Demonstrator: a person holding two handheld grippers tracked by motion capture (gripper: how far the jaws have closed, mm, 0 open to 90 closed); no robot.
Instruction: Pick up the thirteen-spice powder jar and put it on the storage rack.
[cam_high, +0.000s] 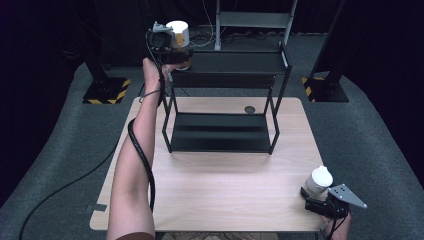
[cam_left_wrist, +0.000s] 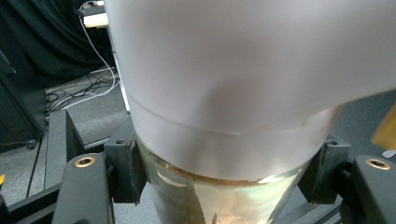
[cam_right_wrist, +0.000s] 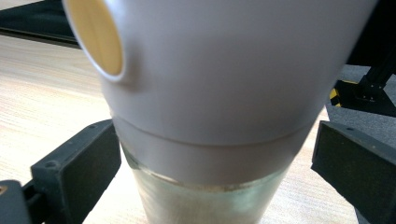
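On the left, my left gripper (cam_high: 172, 50) is raised to the top shelf of the black rack (cam_high: 230, 62), at its left end. Its jaws are pinching a white-capped jar (cam_high: 178, 32), pads tight against the glass just under the cap; in the left gripper view the jar (cam_left_wrist: 233, 93) stands upright between them. The rack stands at the far side of the wooden table (cam_high: 220, 190). At the table's near right corner, my right gripper (cam_high: 320, 200) has a second white-capped jar (cam_high: 318, 181) between its jaws; there the pads stand spread, just off the glass on both sides.
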